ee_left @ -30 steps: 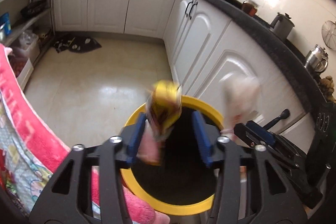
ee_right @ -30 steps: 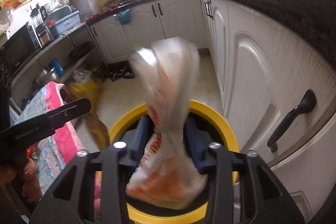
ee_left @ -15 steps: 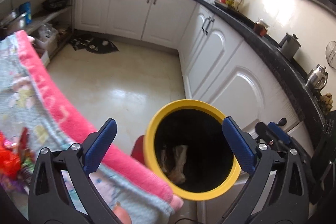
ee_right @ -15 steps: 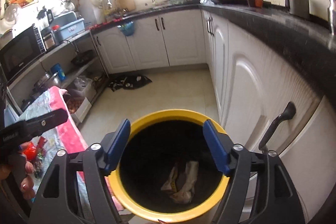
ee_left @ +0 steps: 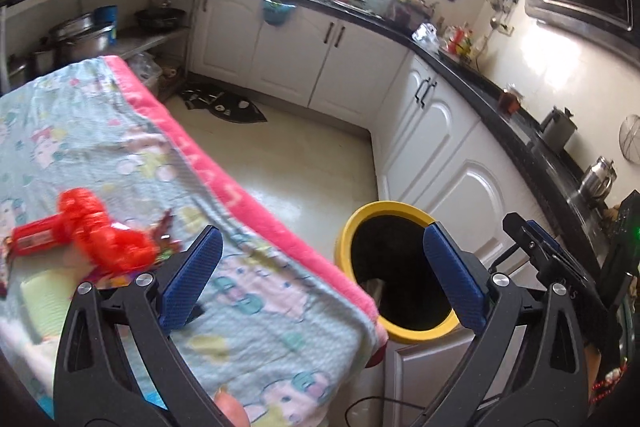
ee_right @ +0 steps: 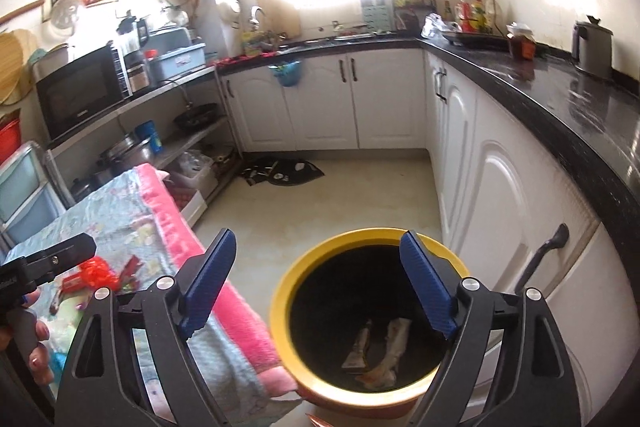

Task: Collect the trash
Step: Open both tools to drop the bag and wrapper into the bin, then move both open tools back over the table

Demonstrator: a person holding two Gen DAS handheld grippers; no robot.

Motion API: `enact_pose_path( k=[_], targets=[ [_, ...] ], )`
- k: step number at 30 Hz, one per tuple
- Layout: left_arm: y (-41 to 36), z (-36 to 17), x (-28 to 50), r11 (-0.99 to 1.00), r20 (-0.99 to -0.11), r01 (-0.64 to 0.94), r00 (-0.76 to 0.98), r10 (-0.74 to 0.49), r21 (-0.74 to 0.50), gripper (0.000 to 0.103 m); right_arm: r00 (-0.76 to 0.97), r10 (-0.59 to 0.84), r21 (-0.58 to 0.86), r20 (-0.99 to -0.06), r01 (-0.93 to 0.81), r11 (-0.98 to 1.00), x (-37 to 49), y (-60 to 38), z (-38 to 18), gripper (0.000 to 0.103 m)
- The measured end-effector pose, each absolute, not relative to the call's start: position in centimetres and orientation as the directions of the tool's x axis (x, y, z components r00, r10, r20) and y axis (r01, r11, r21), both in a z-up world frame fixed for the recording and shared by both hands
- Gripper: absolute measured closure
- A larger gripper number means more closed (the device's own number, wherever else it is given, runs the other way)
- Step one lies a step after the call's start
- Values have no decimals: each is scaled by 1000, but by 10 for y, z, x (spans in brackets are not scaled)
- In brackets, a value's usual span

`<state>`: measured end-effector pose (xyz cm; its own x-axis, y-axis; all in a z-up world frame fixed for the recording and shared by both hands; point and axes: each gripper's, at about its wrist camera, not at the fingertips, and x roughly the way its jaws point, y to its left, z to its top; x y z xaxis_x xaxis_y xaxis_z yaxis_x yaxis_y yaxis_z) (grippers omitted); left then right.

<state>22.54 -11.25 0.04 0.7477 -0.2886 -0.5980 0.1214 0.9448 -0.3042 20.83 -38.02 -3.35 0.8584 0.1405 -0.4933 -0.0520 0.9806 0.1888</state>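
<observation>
A yellow-rimmed bin point(ee_right: 282, 303) stands on the floor beside the table; crumpled wrappers point(ee_right: 380, 353) lie at its bottom. The bin also shows in the left wrist view point(ee_left: 344, 247). My right gripper point(ee_right: 318, 287) is open and empty above the bin's left rim. My left gripper point(ee_left: 320, 277) is open and empty over the table's near corner, left of the bin. Red crumpled trash point(ee_left: 100, 235) and a pale green cup point(ee_left: 40, 301) lie on the flowery cloth point(ee_left: 120, 155); the red trash also shows in the right wrist view point(ee_right: 96, 275).
White cabinets point(ee_left: 452, 163) under a black counter point(ee_right: 560, 99) close the right side, close behind the bin. A dark mat point(ee_right: 280, 173) lies on the floor. Shelves with pots point(ee_left: 80, 39) and a microwave point(ee_right: 80, 87) stand at the left.
Both grippers opened and dropped their wrappers into the bin. Since then both have pulled up and back; the left one has swung left over the table.
</observation>
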Motion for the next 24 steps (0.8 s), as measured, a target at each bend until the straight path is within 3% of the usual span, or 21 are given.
enact_pose_path(
  k=[13, 24],
  targets=[
    [-21, 27, 168, 951, -541, -50, 831, -130, -305, 11, 837, 303, 150, -455, -263, 953, 186, -298, -4, 19],
    [42, 38, 117, 946, -544, -182, 839, 7, -269, 11, 761, 494, 161, -420, -473, 866, 172, -217, 19, 17]
  ],
)
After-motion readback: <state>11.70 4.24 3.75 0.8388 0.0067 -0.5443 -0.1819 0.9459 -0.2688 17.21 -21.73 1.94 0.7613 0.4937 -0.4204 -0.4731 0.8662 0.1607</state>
